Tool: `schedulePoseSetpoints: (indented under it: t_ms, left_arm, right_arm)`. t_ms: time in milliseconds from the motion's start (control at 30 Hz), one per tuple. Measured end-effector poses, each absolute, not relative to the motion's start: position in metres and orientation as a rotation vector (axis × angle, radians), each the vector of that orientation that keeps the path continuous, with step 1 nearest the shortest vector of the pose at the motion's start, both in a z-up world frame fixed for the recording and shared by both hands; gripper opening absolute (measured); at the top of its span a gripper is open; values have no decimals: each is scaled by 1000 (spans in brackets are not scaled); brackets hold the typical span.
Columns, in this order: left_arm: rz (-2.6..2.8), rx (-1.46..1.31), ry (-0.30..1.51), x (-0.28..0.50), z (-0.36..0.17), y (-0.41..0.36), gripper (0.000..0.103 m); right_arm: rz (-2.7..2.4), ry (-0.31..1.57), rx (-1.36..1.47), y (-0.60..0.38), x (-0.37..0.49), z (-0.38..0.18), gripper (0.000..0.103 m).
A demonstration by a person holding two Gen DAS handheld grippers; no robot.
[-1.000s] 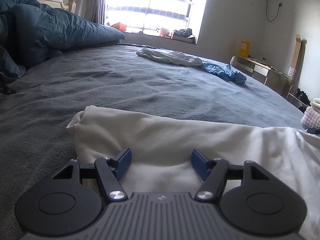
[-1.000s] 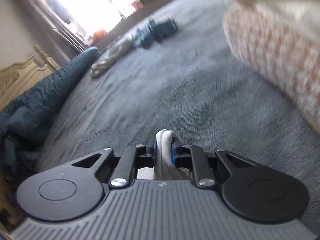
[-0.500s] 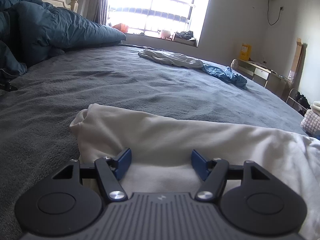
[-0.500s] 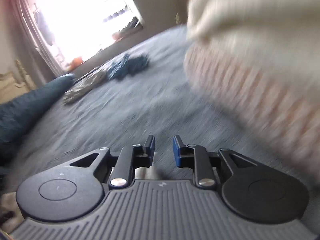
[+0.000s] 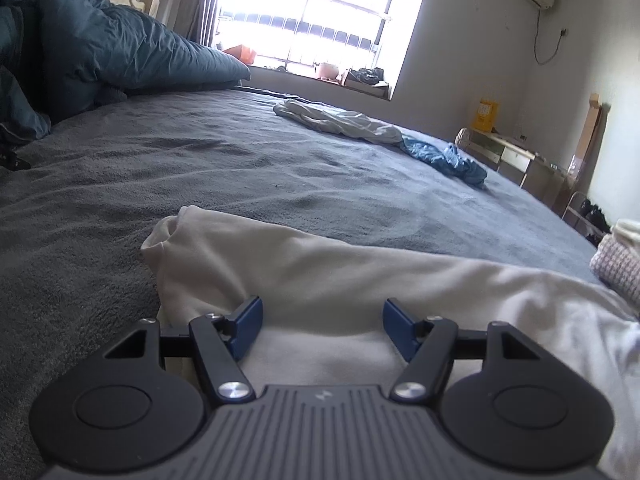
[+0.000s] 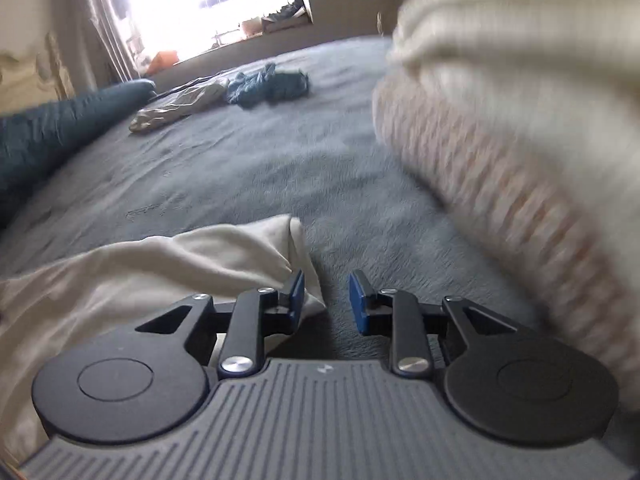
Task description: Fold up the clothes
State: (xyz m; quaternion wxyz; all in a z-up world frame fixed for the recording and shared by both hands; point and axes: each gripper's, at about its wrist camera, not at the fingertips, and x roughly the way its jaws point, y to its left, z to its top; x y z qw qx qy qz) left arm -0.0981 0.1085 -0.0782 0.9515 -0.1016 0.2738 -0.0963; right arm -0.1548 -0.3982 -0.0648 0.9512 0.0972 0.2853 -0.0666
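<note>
Bedroom, bright window, grey bed as work area.

Right tool: jaws opening, narrow gap, nothing pressed between the pads; corner of the cream garment just beside the left pad, lying loose on the bed. Left tool: jaws wide, nothing gripped, hovering over the same cream garment, spread across the near bed.

Advice for the step, judged as release after a fold: finish opening before lifting away, to avoid dragging the corner; then smooth the fold flat with edges aligned.

Left view only: desk by the far wall, full run of the garment's far edge. Right view only: the released corner, and a blurred knit stack close at right. Both: white and blue clothes far off.
</note>
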Motion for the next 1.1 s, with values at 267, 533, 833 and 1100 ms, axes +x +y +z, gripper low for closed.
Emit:
schedulePoseSetpoints:
  t_ms: [267, 533, 833, 1100]
  left_arm:
    - [-152, -244, 482, -127, -51, 130, 68]
    - [-68, -225, 558, -79, -55, 159, 66]
    - [-15, -276, 618, -38, -87, 188, 59]
    - [-37, -291, 609, -31, -93, 196, 60]
  right_arm:
    - [192, 473, 91, -297, -169, -20, 25]
    - [395, 526, 101, -194, -135, -40, 25]
    - [442, 720, 104, -115, -116, -90, 26]
    - [671, 752, 59, -73, -170, -70, 25]
